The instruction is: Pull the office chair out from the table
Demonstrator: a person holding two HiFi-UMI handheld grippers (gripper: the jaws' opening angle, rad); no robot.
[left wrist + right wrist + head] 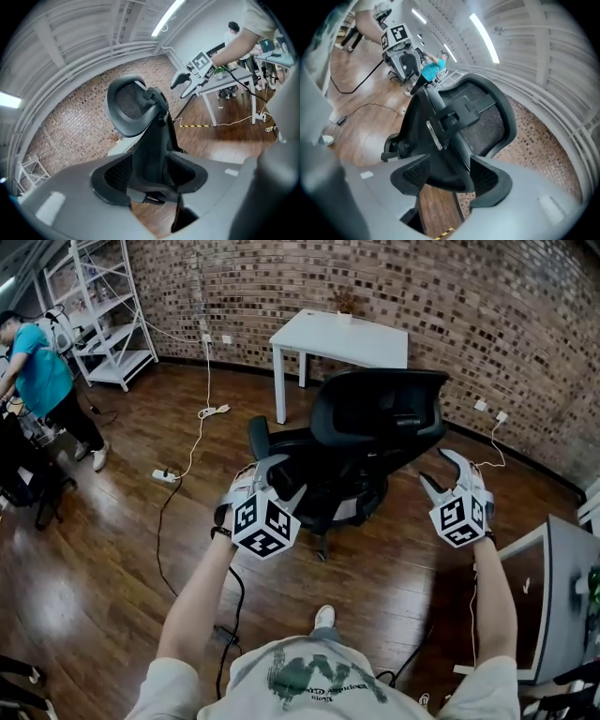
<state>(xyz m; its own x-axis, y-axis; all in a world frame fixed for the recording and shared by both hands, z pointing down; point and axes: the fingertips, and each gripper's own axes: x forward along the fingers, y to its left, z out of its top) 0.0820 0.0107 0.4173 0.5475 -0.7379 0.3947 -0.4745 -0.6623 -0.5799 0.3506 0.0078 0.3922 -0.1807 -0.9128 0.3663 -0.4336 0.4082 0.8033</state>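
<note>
The black office chair (375,418) stands on the wooden floor, a little in front of the white table (342,338), with its mesh back towards me. My left gripper (281,479) hangs open at the chair's left side, over the seat edge. To the chair's right, my right gripper (439,470) is open too, apart from the backrest. In the left gripper view the chair back (133,101) shows beyond the left gripper (150,176), whose pads are bare. The right gripper view frames the backrest (483,117) past the right gripper (445,176), with nothing gripped.
A person in a teal shirt (42,371) stands at the far left near white shelving (103,310). Power strips and cables (167,474) trail over the floor left of the chair. A grey desk (562,596) sits at the right edge. A brick wall runs behind.
</note>
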